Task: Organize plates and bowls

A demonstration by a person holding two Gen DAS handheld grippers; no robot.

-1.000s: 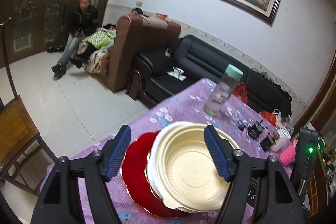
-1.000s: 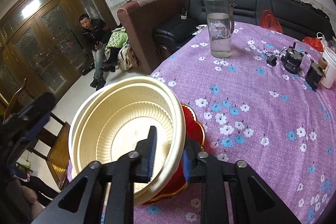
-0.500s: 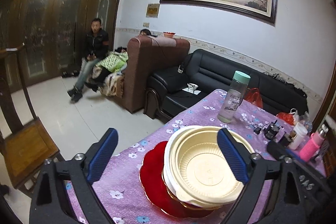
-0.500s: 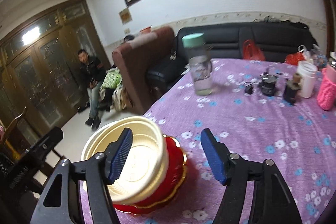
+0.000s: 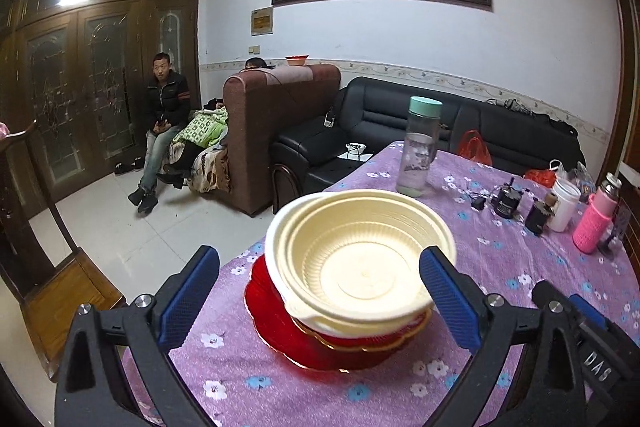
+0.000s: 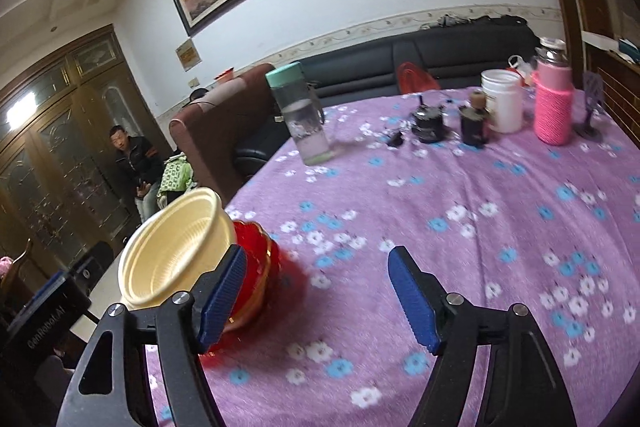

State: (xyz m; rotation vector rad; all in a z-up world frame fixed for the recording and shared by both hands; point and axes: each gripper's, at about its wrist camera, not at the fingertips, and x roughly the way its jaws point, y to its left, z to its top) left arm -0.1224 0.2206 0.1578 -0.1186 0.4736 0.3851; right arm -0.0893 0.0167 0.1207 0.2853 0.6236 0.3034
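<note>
While both grippers are standing clear, the stack is sitting alone near the table edge.
stack: 2 cream bowls (image 5: pixel 360 267) are nesting on red plates (image 5: pixel 320 351), resting on the purple floral tablecloth (image 6: pixel 440 195); top bowl is looking slightly skewed on the one under it.
left gripper (image 5: pixel 320 307): jaws have just been opening and are standing wide apart; the stack is lying between and just beyond the blue pads, nothing pressing on it.
right gripper (image 6: pixel 316 297): jaws have just been opening, gapped, only bare cloth between them; the stack is showing left of its left pad, apart from it.
key relation: stack is lying dead ahead of the left gripper but off to the left of the right one, so the left is looking better lined up. Bowls are round, no long axis; grip would be going on the rim.
progress: stacking is looking about done, my read only.
surroundings: water bottle (image 5: pixel 420 147) is standing well beyond the stack; white cup (image 6: pixel 502 101) and pink flask (image 6: pixel 554 103) are sitting at the far side, well apart.
</note>
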